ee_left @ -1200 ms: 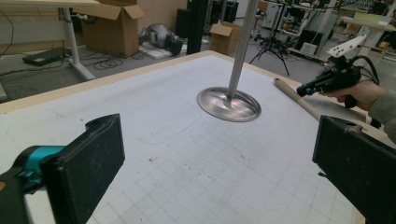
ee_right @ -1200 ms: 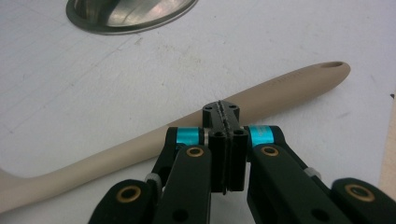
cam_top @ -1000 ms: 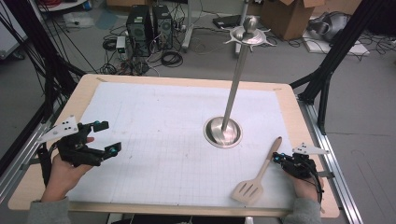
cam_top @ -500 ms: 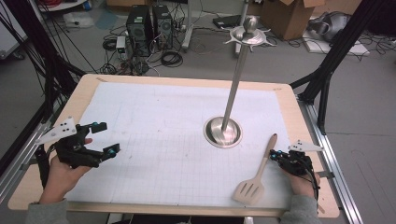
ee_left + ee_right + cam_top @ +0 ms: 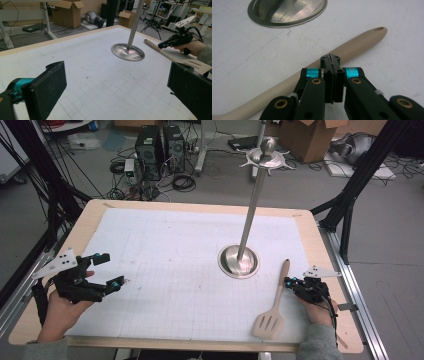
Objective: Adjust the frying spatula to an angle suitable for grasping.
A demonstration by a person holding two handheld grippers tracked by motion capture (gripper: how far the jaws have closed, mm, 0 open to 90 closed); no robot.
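Observation:
A pale wooden slotted spatula (image 5: 276, 297) lies flat on the white gridded mat (image 5: 175, 250), its handle pointing toward the stand. My right gripper (image 5: 289, 281) is shut with nothing between its pads, its tip right beside the handle's upper part. In the right gripper view the closed tips (image 5: 330, 58) sit just in front of the spatula handle (image 5: 357, 43); whether they touch it I cannot tell. My left gripper (image 5: 111, 270) hovers open over the mat's left side, its jaws (image 5: 117, 75) wide apart and empty.
A tall metal stand rises from a round base (image 5: 239, 261) right of the mat's centre, with hooks at its top (image 5: 265, 157). The wooden table edge (image 5: 320, 240) borders the mat. Boxes, cables and computer towers lie on the floor beyond.
My right gripper has crept slightly left, closer to the spatula handle. The left gripper and the spatula have stayed where they were.

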